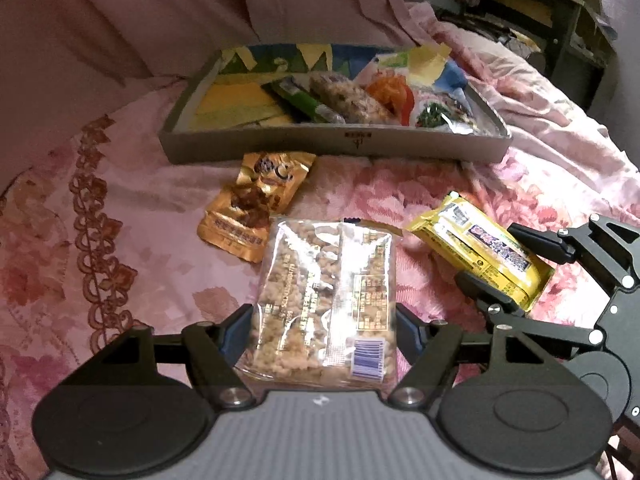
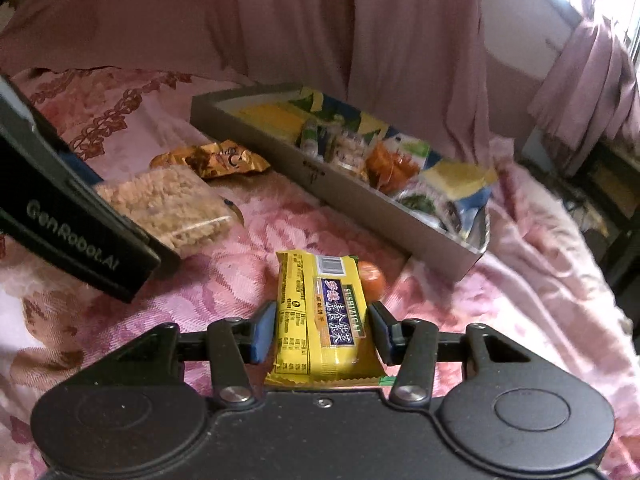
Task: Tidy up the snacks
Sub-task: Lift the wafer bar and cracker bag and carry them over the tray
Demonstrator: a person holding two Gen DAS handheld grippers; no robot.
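The left gripper (image 1: 324,328) grips a clear pack of crispy rice snack (image 1: 326,300) by its sides, fingers fairly wide. The right gripper (image 2: 322,334) holds a yellow biscuit pack (image 2: 324,316) — its fingers pressing both edges. Further on the pink bedspread (image 1: 120,208) lies a golden pouch (image 1: 256,200) — behind it the grey tray (image 1: 336,146) with snacks.
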